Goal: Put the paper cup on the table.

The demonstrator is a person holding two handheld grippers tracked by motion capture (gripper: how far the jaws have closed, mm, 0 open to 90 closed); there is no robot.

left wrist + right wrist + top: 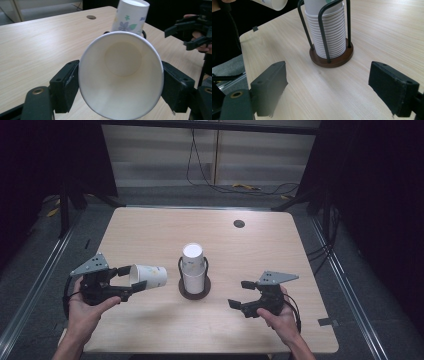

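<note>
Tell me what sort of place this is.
Probably a lab or recording rig, not a home. A bare wooden table stands inside a dark curtained metal frame, cables trail on the floor behind, and the only props are a cup stack in a wire holder and a loose cup.

The table (150, 230) is evenly lit from above, with a mild glare near its far edge; the surroundings fall into deep darkness. Shadows are soft. Both gripper views are sharp up close, slightly soft farther off.

No readable text, labels or numbers; cup stack (132, 16) bears floral print only.
</note>
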